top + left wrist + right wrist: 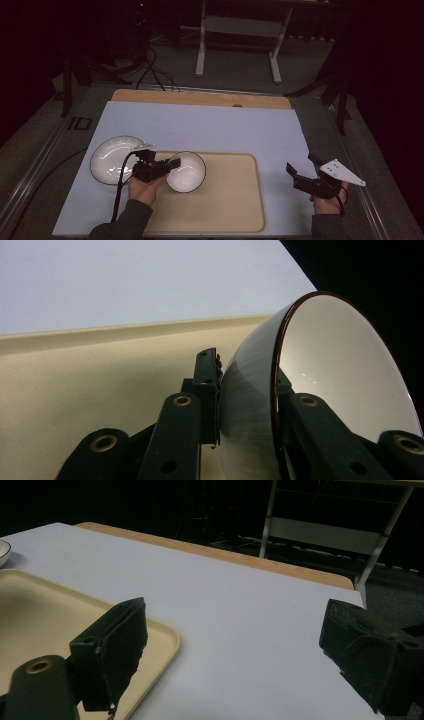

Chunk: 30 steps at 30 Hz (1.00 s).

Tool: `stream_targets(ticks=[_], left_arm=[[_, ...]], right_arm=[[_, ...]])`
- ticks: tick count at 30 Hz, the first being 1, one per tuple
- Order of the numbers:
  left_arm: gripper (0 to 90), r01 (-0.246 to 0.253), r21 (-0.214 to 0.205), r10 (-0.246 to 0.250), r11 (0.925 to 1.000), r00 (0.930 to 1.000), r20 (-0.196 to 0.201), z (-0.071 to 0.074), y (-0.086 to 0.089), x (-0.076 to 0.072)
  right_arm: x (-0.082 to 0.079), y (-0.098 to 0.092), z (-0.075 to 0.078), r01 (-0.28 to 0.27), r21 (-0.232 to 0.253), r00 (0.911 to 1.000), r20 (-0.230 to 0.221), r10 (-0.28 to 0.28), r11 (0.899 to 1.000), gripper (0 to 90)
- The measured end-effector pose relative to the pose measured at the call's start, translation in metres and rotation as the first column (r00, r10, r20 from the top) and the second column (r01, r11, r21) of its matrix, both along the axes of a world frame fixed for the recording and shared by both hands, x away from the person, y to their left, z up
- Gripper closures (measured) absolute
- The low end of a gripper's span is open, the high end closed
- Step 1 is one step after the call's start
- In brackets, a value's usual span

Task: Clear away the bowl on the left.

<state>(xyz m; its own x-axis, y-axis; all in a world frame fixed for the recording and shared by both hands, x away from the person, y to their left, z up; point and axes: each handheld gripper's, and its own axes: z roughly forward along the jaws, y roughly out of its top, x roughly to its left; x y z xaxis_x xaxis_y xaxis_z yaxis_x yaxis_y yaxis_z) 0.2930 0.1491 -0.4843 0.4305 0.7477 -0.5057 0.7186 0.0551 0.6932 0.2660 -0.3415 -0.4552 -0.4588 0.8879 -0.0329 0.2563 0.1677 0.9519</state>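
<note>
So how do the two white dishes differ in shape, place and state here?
The bowl is deep and steep-walled; the plate is wider and shallower. The bowl is over the cream tray, while the plate sits on the pale mat left of it. The left gripper is clamped on the bowl's rim, one of its fingers inside; nothing holds the plate. Both are white with a dark rim.

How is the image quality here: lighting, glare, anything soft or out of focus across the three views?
High view: dim, room behind nearly black, the blue mat and tray evenly lit, slight sheen inside the plate. Left gripper view: the bowl bright and close, small glints on its inside, the jaws gripping its rim a little soft. Right gripper view: jaws near and blurred, background dark.
</note>
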Motion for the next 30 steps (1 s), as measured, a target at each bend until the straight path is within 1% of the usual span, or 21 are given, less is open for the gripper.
stream_targets(ticks=[17, 24, 27, 28, 30], left_arm=[[76.6, 0.015, 0.019, -0.015, 0.9997, 0.9998, -0.013, -0.006, -0.010, 0.001], [76.6, 0.031, 0.043, -0.029, 0.9986, 0.9992, -0.027, -0.010, -0.016, 0.001], [76.6, 0.031, 0.045, -0.030, 0.9985, 0.9992, -0.028, -0.011, -0.017, 0.002], [76.6, 0.032, 0.058, -0.030, 0.9978, 0.9989, -0.035, -0.013, -0.019, 0.003], [76.6, 0.033, 0.063, -0.031, 0.9974, 0.9987, -0.040, -0.014, -0.020, 0.003]], right_arm=[[0.000, 0.000, 0.000, 0.001, 0.000, 1.0000, 0.000, -0.001, 1.000, 11.6], [0.000, 0.001, 0.000, -0.001, -0.001, 1.0000, 0.002, 0.001, 1.000, 11.6], [0.000, 0.001, 0.000, 0.000, -0.002, 1.0000, 0.001, 0.000, 1.000, 11.6], [0.000, 0.001, 0.000, 0.000, 0.000, 1.0000, 0.001, 0.000, 1.000, 11.6], [0.000, 0.001, 0.000, 0.000, 0.000, 1.0000, 0.001, 0.000, 1.000, 11.6]])
